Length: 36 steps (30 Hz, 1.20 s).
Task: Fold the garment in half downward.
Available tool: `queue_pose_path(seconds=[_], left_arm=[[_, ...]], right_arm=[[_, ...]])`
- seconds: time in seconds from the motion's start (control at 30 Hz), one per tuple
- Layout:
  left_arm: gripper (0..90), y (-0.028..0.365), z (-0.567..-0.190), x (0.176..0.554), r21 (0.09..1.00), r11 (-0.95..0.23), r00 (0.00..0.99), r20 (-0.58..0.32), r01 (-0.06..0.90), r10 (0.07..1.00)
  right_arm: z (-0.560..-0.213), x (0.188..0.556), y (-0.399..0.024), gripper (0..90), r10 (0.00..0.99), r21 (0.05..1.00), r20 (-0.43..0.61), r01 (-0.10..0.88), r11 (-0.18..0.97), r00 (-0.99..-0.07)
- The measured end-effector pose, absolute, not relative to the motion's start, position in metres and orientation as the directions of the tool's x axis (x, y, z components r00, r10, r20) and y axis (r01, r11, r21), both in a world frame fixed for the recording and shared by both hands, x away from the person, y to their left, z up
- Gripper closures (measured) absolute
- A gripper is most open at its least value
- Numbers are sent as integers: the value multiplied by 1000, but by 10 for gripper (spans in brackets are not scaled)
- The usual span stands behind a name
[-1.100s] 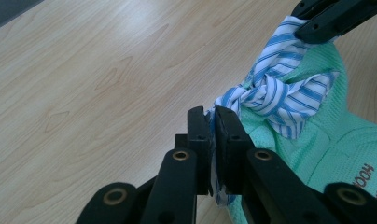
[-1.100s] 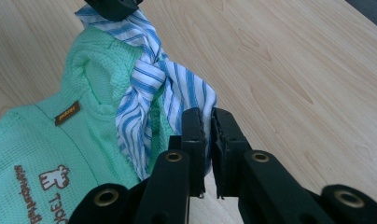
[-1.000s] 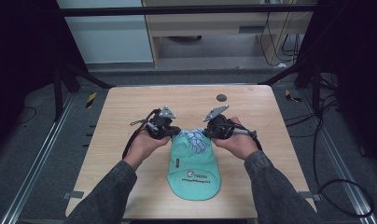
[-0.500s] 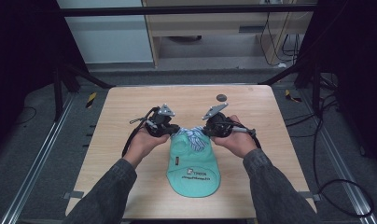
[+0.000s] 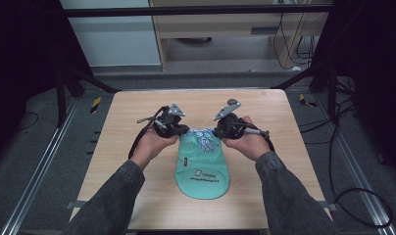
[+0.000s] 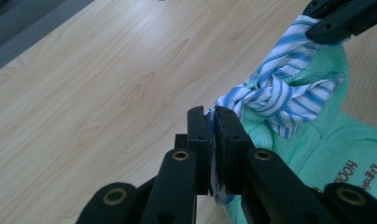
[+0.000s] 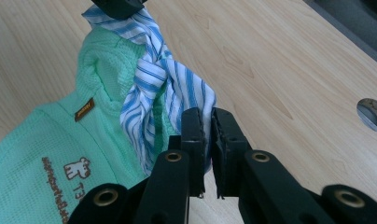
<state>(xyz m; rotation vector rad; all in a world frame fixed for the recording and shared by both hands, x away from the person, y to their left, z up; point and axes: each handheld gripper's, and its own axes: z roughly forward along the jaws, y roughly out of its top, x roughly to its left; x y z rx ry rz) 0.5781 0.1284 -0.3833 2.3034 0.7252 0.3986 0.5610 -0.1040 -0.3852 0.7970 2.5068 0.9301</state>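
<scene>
Two claws (image 5: 182, 131) (image 5: 214, 132) clamped on striped ties (image 5: 204, 138) of mint garment (image 5: 202, 169), print partly legible: "HOOK"

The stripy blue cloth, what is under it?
Under the stripy cloth lies the green top on the wooden table. Both grippers, left and right, pinch the cloth's ends. The top's collar beneath the knot is covered.

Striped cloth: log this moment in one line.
left gripper: shut on striped cloth | right gripper: shut on striped cloth | knot at mid-cloth | green garment: flat on table
</scene>
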Motion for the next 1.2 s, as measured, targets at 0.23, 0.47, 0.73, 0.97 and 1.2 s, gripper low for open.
queue_pose_path(seconds=[0.23,0.47,0.73,0.97,1.2], left_arm=[[855,128,-385,579,692,-607,796,76,391,600],[854,129,-386,580,694,-605,792,82,390,605],[855,133,-386,581,705,-590,787,73,394,613],[854,137,-383,589,707,-578,780,60,407,623],[854,134,-384,595,703,-583,780,64,407,622]], right_arm=[[-387,564,-105,841,615,679,-132,381,628,-778],[-387,567,-103,840,622,680,-144,379,627,-770],[-388,570,-101,840,624,682,-143,381,624,-768],[-383,577,-96,839,631,685,-148,381,621,-762],[-384,579,-96,840,632,687,-155,377,622,-760]])
